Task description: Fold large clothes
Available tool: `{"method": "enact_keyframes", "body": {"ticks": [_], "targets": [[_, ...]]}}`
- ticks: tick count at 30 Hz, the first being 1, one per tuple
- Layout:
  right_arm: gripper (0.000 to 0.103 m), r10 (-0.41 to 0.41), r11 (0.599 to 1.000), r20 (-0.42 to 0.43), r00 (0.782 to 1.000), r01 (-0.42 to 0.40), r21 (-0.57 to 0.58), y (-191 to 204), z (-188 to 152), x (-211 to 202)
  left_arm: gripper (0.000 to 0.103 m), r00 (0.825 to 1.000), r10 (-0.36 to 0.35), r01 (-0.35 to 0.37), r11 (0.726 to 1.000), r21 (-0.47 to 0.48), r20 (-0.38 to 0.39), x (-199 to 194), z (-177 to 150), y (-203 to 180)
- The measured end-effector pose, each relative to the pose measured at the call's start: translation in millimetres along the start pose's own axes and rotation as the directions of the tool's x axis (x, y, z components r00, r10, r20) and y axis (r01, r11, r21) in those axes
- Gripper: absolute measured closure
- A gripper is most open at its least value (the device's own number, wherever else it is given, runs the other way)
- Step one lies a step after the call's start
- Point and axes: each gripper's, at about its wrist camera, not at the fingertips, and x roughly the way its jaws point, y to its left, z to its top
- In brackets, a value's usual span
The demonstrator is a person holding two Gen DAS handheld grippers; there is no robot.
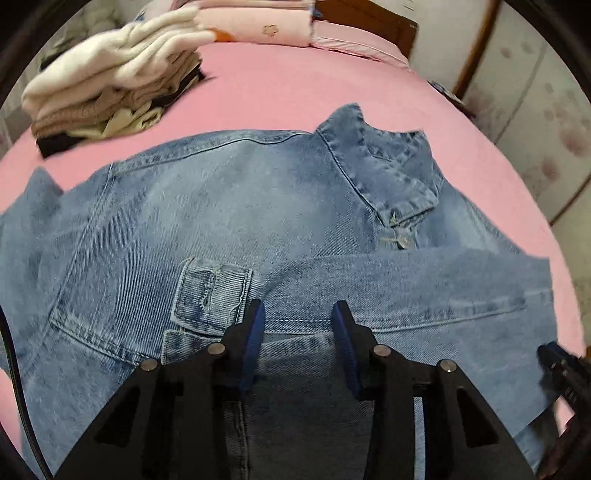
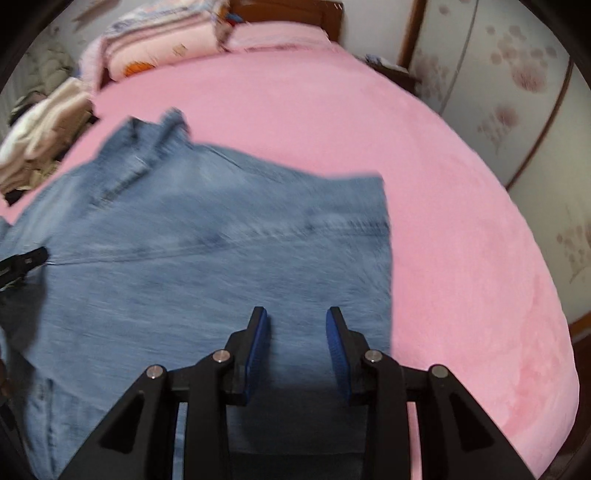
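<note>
A blue denim jacket [image 1: 229,206] lies spread on the pink bed, collar [image 1: 384,173] toward the far right, one sleeve [image 1: 424,288] folded across its front. My left gripper [image 1: 298,314] is open and empty just above the jacket's middle, near a chest pocket flap [image 1: 210,291]. My right gripper [image 2: 296,319] is open and empty over the folded part of the jacket [image 2: 221,251], close to its right edge. The right gripper also shows at the right edge of the left wrist view [image 1: 561,373]. The left gripper's tip shows at the left of the right wrist view [image 2: 26,262].
A stack of folded cream and beige clothes [image 1: 110,81] sits at the bed's far left corner. Pink pillows [image 1: 258,22] and a wooden headboard [image 1: 369,18] lie at the far end. Pink sheet [image 2: 461,258] stretches right of the jacket, with floral wardrobe doors [image 2: 517,92] beyond.
</note>
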Motion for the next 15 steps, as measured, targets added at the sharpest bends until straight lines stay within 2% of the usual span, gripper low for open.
{"method": "enact_keyframes", "body": {"ticks": [2,6,9,10,11,15], "targets": [[0.073,0.014,1.000,0.007,1.000,-0.015,0.018,-7,-6,0,0.065,1.000,0.013,-0.013,1.000,0.025,-0.004,1,0,-4],[0.072,-0.008,1.000,0.012,1.000,0.008,0.026,-9,-11,-4,0.063,0.999,0.019,-0.018,0.999,0.033,-0.026,0,4,-7],[0.072,-0.005,0.999,0.008,1.000,0.005,0.041,-9,-13,-14,0.047,1.000,0.001,-0.001,1.000,0.018,-0.031,-8,8,-10],[0.072,0.007,0.999,0.006,1.000,-0.007,0.050,-9,-12,-18,0.036,1.000,0.004,-0.004,1.000,0.011,-0.027,-15,9,-11],[0.072,0.018,0.998,0.004,1.000,-0.018,0.056,-10,-12,-23,0.031,1.000,-0.001,0.001,1.000,0.008,-0.017,-22,9,-12],[0.070,0.042,0.997,0.007,0.999,-0.042,0.071,-4,-14,-46,0.027,0.999,0.007,-0.009,0.999,0.042,0.036,-58,11,-21]]}}
